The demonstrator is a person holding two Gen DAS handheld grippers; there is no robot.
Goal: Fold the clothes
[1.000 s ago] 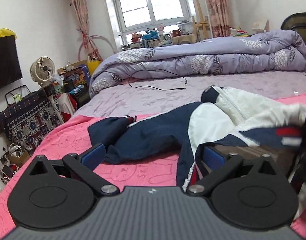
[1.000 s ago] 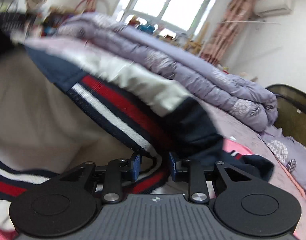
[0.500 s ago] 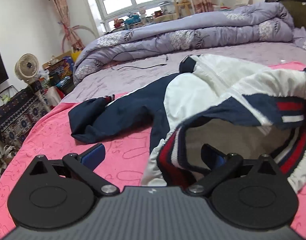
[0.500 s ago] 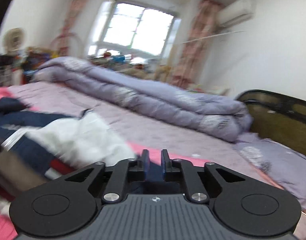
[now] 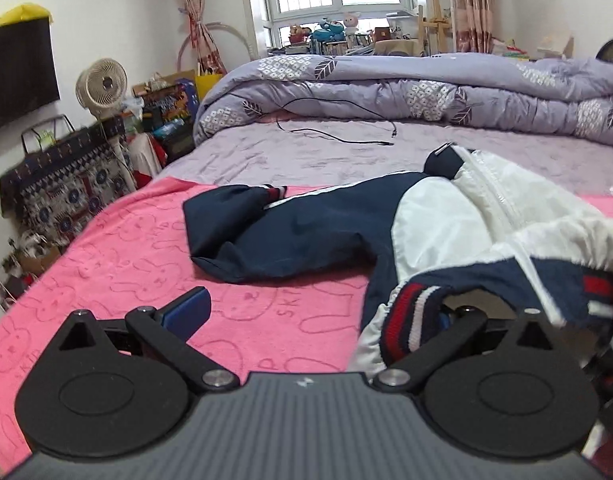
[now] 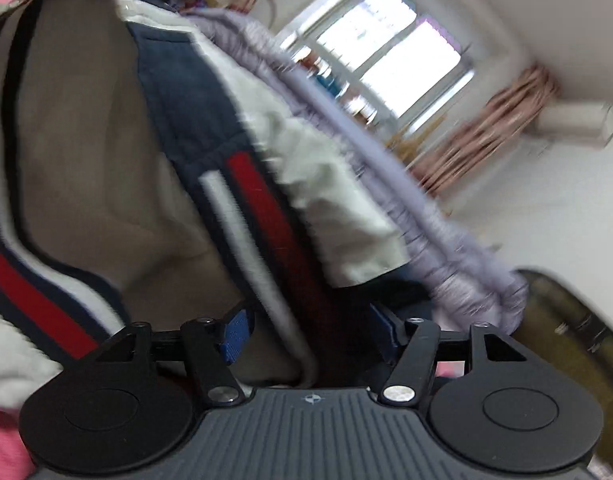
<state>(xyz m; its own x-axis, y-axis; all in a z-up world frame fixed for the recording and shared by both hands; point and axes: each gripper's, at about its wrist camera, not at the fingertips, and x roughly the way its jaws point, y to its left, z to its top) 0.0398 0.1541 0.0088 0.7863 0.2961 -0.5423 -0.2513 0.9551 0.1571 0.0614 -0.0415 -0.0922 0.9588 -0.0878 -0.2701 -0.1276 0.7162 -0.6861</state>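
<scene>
A: Is anything covering the left gripper (image 5: 318,316)?

B: The jacket (image 5: 438,220)'s striped hem (image 5: 406,320) is draping over its right finger, hiding the pad. The jacket is running off the right edge.

A: And the right wrist view?

B: It's all smearing. The right gripper (image 6: 310,332) is opening, the hem lying between the fingers; whether either pad is touching it, I can't tell.

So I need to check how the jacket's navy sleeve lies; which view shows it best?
The left wrist view: the navy sleeve lies spread on the pink blanket. The right wrist view shows only the jacket's blurred striped hem, no sleeve.
</scene>
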